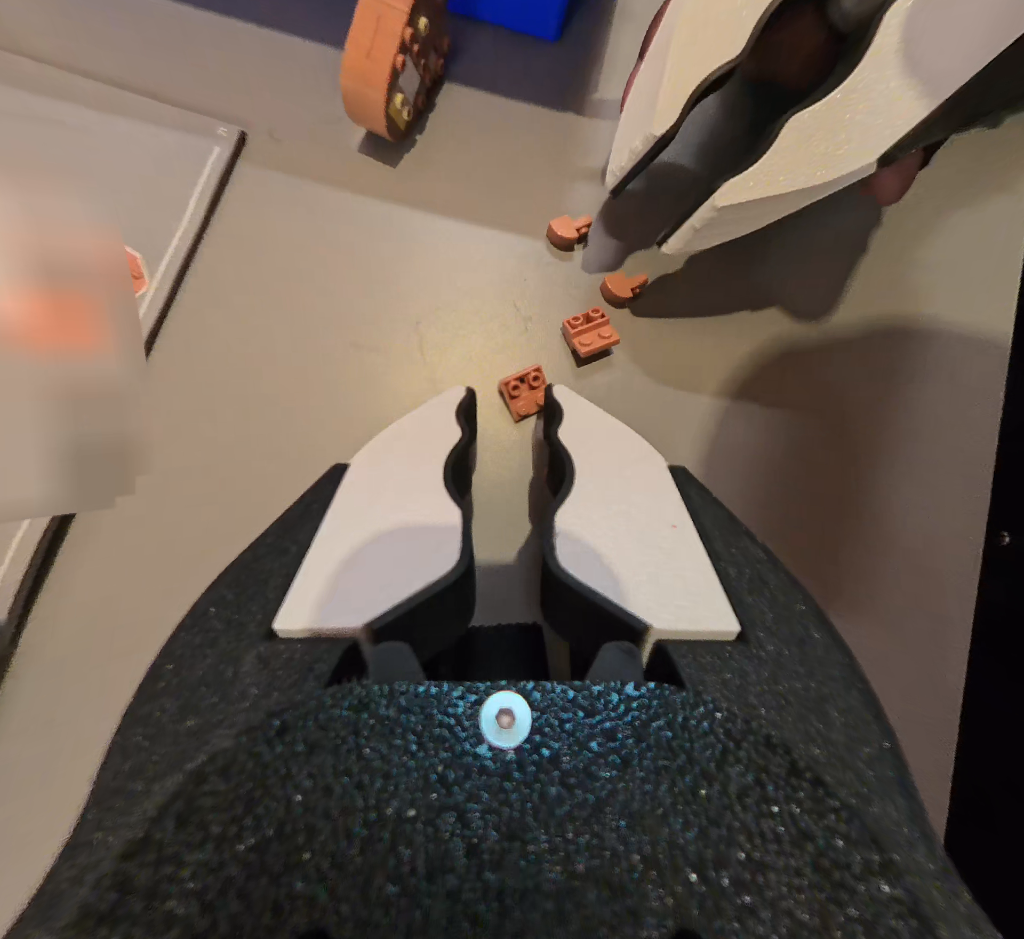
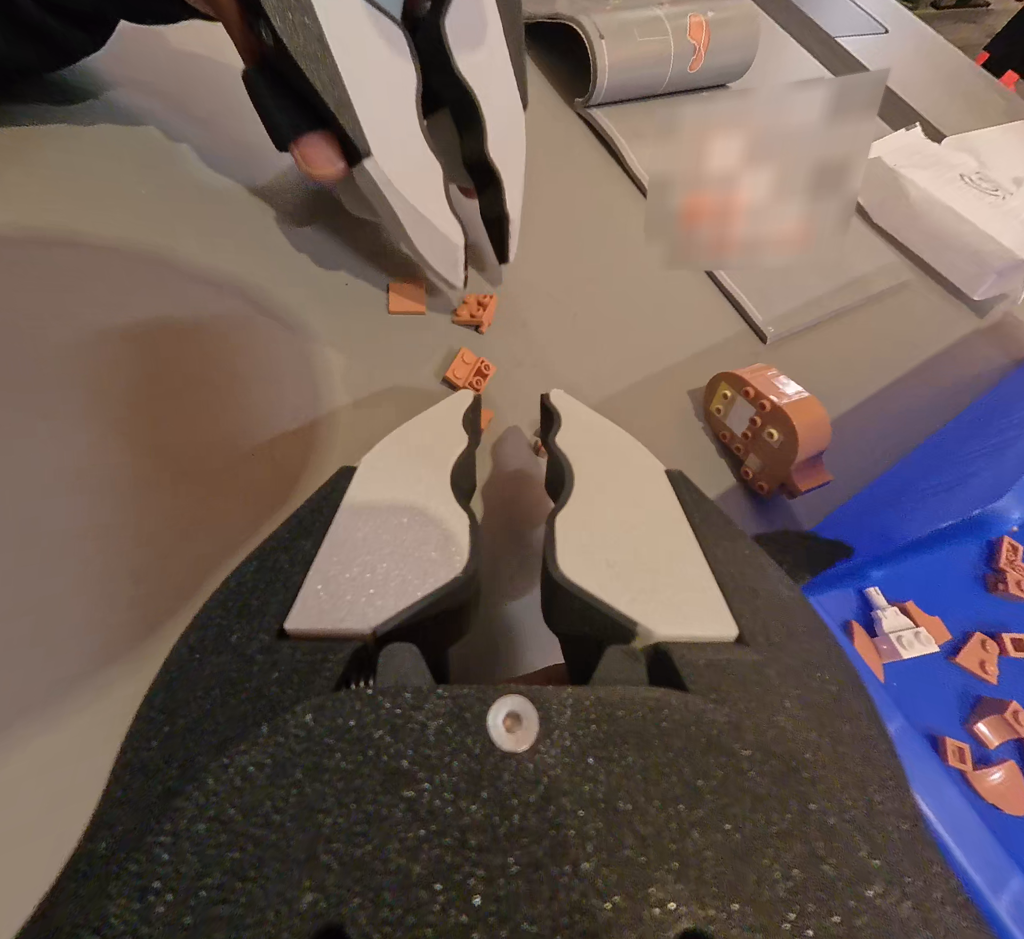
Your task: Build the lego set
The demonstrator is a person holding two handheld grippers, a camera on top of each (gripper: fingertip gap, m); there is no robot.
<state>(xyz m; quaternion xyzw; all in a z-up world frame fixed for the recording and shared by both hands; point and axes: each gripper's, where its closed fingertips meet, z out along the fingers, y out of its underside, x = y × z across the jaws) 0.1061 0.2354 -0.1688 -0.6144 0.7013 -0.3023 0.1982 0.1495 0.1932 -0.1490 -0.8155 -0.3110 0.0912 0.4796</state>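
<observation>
My left gripper point(image 1: 510, 392) is open, low over the grey table point(image 1: 332, 302). A small orange stepped brick point(image 1: 520, 391) lies loose at its right fingertip point(image 1: 554, 402), not pressed between the pads. A second like brick point(image 1: 590, 336) lies just beyond. In the right wrist view the left gripper point(image 2: 481, 272) hangs over the first brick point(image 2: 474, 312), beside a flat orange tile point(image 2: 406, 298). My right gripper point(image 2: 508, 398) is open. Its tips point(image 1: 604, 253) stand between two rounded orange pieces point(image 1: 565, 231) point(image 1: 623, 289) on the table, gripping neither.
A brown oval studded assembly point(image 1: 388, 53) point(image 2: 770, 430) lies on its side. A blue tray point(image 2: 914, 552) holds several brown pieces. An open booklet point(image 2: 665, 53) and a white paper bag point(image 2: 942, 203) lie farther off. The table's edge point(image 1: 997, 413) runs at the right. Tip to tip, the grippers are about 7 cm apart.
</observation>
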